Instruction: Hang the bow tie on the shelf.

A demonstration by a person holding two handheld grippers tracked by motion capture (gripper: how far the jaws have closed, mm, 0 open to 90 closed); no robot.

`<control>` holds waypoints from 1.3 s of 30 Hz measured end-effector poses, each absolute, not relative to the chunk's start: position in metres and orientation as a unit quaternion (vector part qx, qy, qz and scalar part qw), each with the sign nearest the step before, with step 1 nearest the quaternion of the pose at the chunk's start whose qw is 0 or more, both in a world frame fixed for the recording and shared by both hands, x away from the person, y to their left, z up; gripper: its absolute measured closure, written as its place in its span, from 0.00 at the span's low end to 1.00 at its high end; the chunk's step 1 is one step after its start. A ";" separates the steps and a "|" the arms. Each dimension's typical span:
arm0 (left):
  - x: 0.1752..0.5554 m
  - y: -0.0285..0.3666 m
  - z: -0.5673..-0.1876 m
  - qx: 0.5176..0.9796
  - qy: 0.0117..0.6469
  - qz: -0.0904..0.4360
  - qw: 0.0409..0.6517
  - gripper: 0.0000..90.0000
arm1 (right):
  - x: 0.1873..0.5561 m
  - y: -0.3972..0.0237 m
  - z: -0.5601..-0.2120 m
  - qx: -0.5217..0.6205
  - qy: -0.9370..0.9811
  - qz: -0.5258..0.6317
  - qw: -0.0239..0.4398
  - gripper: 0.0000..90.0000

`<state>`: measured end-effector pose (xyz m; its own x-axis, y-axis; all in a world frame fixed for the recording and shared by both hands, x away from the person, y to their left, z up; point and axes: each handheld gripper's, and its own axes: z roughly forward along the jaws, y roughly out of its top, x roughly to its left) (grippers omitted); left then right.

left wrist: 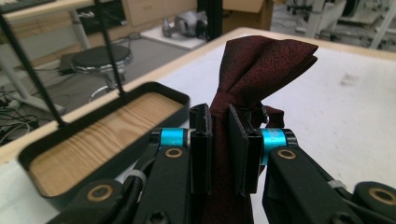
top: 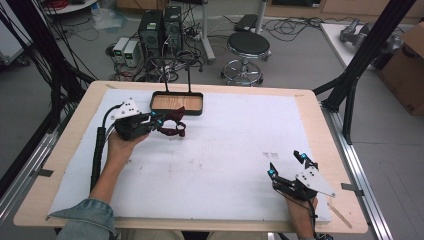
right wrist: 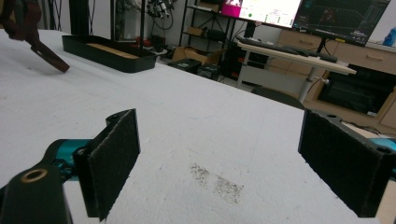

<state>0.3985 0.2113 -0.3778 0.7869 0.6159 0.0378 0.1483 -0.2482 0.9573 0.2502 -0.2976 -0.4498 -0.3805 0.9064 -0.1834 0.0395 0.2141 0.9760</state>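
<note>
Between the two black jaws of the left gripper hangs a dark maroon fabric bow tie, pinched at its narrow part so that the folded wing stands up free beyond the jaws. From the high view the bow tie is lifted off the white table cover, its strap dangling, just in front of a shallow black tray with a wooden floor. That placing reads to me as deliberate: holding the cloth by its waist keeps the wings from crumpling, and carrying it clear of the cover lets it pass over the tray's low rim rather than snag on it. Two thin black rods rise from the tray's far edge; I would guess they form a hanger, though their top is not clear to me.

Well apart, at the near right of the table, the right gripper rests low with its jaws spread wide and nothing between them, seemingly parked out of the way while the other hand works.
</note>
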 end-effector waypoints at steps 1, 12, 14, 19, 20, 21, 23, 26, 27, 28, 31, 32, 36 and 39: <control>0.400 0.213 -0.376 0.758 0.256 0.210 0.562 0.88 | 0.250 -0.298 -0.450 0.362 0.654 0.512 0.423 0.13; 0.416 0.238 -0.353 0.721 0.292 0.229 0.586 0.88 | 0.250 -0.298 -0.450 0.361 0.655 0.510 0.424 0.13; 0.422 0.242 -0.347 0.710 0.300 0.232 0.594 0.88 | 0.250 -0.297 -0.450 0.363 0.654 0.511 0.423 0.13; 0.431 0.251 -0.340 0.693 0.316 0.237 0.603 0.88 | 0.250 -0.297 -0.450 0.363 0.656 0.510 0.422 0.13; 0.433 0.252 -0.339 0.692 0.319 0.238 0.602 0.88 | 0.250 -0.297 -0.450 0.363 0.656 0.509 0.423 0.13; 0.435 0.253 -0.338 0.691 0.322 0.241 0.601 0.88 | 0.250 -0.297 -0.450 0.363 0.656 0.509 0.422 0.13; 0.439 0.256 -0.337 0.693 0.326 0.244 0.595 0.88 | 0.250 -0.297 -0.450 0.363 0.656 0.510 0.422 0.13; 0.445 0.259 -0.334 0.691 0.331 0.250 0.592 0.88 | 0.250 -0.297 -0.450 0.362 0.656 0.509 0.423 0.13; 0.446 0.261 -0.333 0.690 0.332 0.250 0.593 0.88 | 0.250 -0.297 -0.450 0.362 0.656 0.509 0.423 0.13; 0.448 0.263 -0.333 0.688 0.334 0.250 0.594 0.88 | 0.250 -0.297 -0.450 0.362 0.656 0.509 0.423 0.13; 0.453 0.267 -0.331 0.682 0.340 0.246 0.599 0.88 | 0.250 -0.296 -0.450 0.362 0.656 0.509 0.423 0.13; 0.454 0.269 -0.330 0.679 0.342 0.244 0.602 0.88 | 0.250 -0.296 -0.450 0.362 0.656 0.509 0.423 0.13; 0.459 0.270 -0.328 0.673 0.347 0.245 0.606 0.88 | 0.251 -0.296 -0.450 0.361 0.656 0.508 0.425 0.13; 0.460 0.270 -0.329 0.669 0.349 0.248 0.608 0.88 | 0.251 -0.296 -0.450 0.363 0.657 0.507 0.424 0.13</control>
